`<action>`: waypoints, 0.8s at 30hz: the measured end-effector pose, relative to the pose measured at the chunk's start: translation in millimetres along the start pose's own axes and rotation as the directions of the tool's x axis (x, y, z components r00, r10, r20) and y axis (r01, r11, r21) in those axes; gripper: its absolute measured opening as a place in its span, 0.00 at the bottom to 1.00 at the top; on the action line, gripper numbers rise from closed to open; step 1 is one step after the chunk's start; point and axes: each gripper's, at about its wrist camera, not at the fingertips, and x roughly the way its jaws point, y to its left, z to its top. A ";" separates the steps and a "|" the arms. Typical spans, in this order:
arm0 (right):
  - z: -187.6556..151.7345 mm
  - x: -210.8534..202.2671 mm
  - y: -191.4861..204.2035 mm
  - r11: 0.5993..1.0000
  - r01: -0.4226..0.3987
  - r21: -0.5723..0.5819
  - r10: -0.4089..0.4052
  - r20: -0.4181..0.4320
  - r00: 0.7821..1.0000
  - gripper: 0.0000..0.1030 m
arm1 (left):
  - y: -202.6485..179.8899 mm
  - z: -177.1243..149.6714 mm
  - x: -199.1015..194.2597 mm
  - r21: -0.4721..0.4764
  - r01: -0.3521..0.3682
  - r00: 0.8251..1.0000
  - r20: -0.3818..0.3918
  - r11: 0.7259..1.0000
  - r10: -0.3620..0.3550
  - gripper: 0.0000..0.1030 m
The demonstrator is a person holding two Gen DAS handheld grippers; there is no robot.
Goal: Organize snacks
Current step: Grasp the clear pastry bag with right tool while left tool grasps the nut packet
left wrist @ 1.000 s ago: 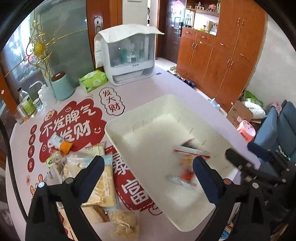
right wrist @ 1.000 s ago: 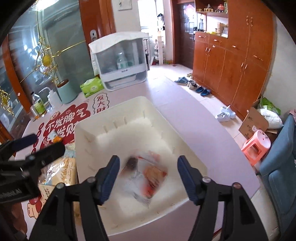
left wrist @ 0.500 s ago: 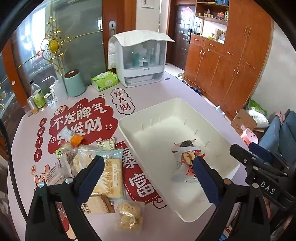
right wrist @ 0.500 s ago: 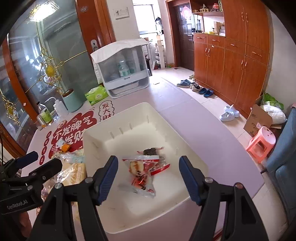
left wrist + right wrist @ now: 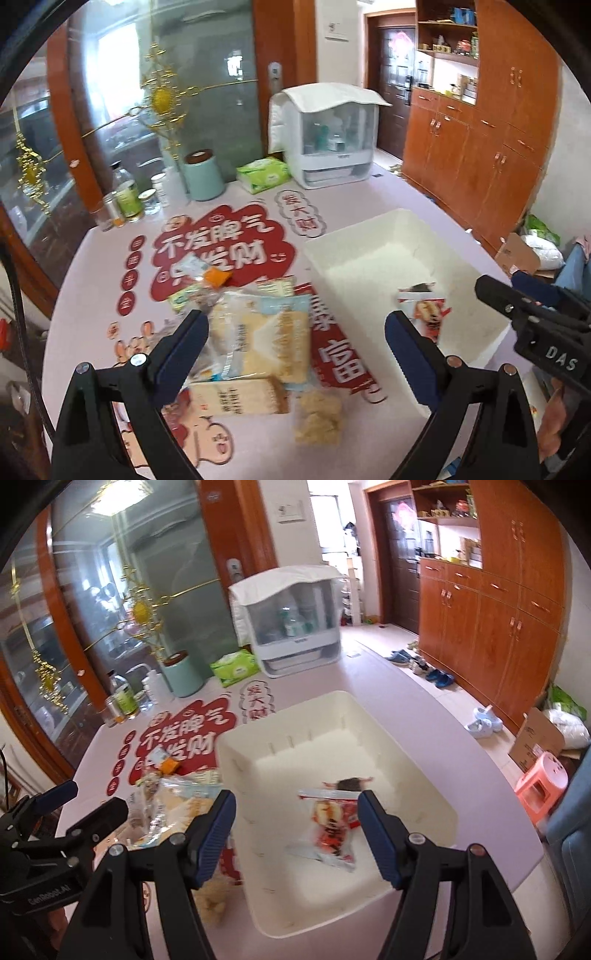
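Note:
A white bin [image 5: 373,236] [image 5: 236,760] stands on the pink table. A red and clear snack bag [image 5: 330,827] [image 5: 426,312] lies inside it, with a small dark packet [image 5: 351,783] behind. A pile of snack packs [image 5: 258,325] [image 5: 162,801] lies left of the bin; the largest is a pale cracker pack with blue trim. My left gripper [image 5: 297,323] is open and empty above the pile. My right gripper [image 5: 297,812] is open and empty above the bin's near half.
At the table's back stand a white lidded cabinet [image 5: 328,136], a green tissue pack [image 5: 263,173], a teal canister [image 5: 203,175] and bottles [image 5: 127,195]. Wooden cupboards [image 5: 491,620] line the right wall. A pink stool [image 5: 543,779] and cardboard box [image 5: 539,738] sit on the floor.
The red snack bag dropped from between my right fingers and now lies still in the bin. Both grippers pulled back and shifted left; the left now hangs over the snack pile.

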 end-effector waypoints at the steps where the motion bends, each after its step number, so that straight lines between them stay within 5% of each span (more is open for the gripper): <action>1: 0.4 -0.9 7.8 1.000 -0.013 -0.015 0.013 0.005 1.000 0.67 | 4.9 -1.0 -0.7 -0.006 -0.010 1.000 0.000 1.000 0.010 0.93; 15: -5.9 9.9 80.8 0.984 -0.129 -0.125 0.125 -0.037 0.991 0.67 | 119.5 -11.9 -29.4 -0.156 -0.224 0.971 0.046 0.962 0.234 0.93; 24: -37.9 54.4 118.8 0.972 -0.171 -0.158 0.133 -0.229 0.964 0.67 | 190.8 -58.0 6.9 -0.216 -0.324 0.945 -0.129 0.921 0.302 0.93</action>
